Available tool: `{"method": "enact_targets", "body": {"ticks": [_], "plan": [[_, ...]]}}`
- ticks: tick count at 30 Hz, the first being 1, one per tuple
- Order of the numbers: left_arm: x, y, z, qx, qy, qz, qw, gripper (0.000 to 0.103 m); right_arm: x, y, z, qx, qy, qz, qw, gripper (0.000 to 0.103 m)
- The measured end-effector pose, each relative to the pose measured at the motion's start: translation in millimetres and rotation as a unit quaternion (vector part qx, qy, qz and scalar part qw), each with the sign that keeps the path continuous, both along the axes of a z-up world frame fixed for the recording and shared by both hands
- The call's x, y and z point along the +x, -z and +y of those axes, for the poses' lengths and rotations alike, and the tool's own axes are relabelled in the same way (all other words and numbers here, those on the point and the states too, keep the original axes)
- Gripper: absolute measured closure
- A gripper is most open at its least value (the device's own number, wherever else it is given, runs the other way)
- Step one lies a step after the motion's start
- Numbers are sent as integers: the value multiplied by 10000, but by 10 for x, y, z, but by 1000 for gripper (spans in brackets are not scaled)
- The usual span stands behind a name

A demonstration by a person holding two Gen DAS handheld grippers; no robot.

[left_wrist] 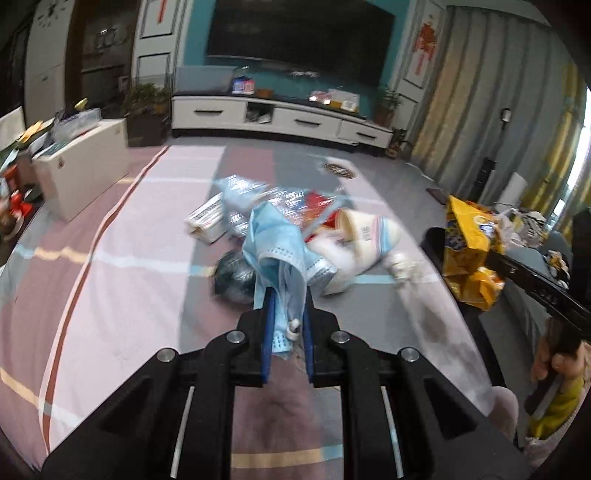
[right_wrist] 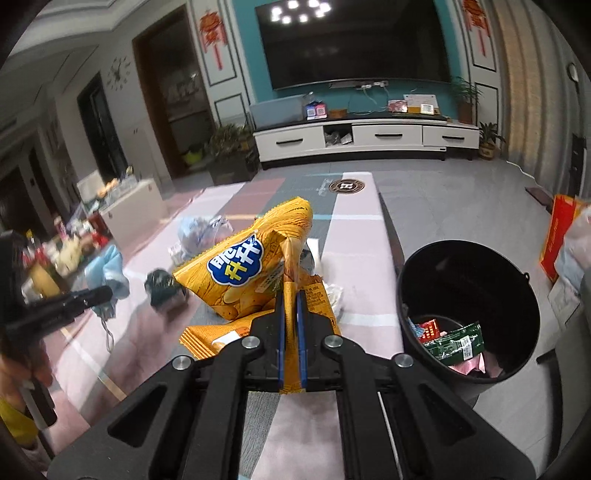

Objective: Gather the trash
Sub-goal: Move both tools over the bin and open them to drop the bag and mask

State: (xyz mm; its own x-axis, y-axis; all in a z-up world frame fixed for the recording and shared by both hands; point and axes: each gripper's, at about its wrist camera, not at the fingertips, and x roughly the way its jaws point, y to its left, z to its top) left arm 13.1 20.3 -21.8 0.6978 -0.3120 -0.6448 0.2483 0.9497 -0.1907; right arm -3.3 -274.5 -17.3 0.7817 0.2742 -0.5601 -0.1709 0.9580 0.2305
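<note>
The left gripper (left_wrist: 287,314) squeezes a blue face mask (left_wrist: 275,247) and the right gripper (right_wrist: 291,317) pinches a yellow chip bag (right_wrist: 243,273), both lifted clear for the black bin (right_wrist: 517,373) at four o'clock.

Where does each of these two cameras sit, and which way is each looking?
Left wrist view: on the left gripper, looking along its fingers over the table toward the TV; jaws shut on a blue mask; a hand shows at right.
Right wrist view: on the right gripper, facing the same way; jaws shut on a yellow bag; black bin at right.
Shared: the table, TV, both grippers, mask and bag.
</note>
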Motion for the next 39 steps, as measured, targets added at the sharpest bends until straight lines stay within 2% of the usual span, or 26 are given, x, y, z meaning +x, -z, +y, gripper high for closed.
{"method": "enact_targets", "body": {"ticks": [9,16,28,39], "plan": [[-38,-296,-525,-119,755,-268,9967,88,-170,-79,-264,234,298,-221,9990,97],[-17,-406,-941,-63,1202,-368,9920,88,-279,-76,-521,430,581,-331,9968,97],[215,-401,-1716,113,1763,-329,9837,88,-411,-3,-1008,655,1174,-391,9902,97],[422,-368,-2303,221,2152,-353,9757,88,-353,40,-1267,654,1435,-419,9866,97]]}}
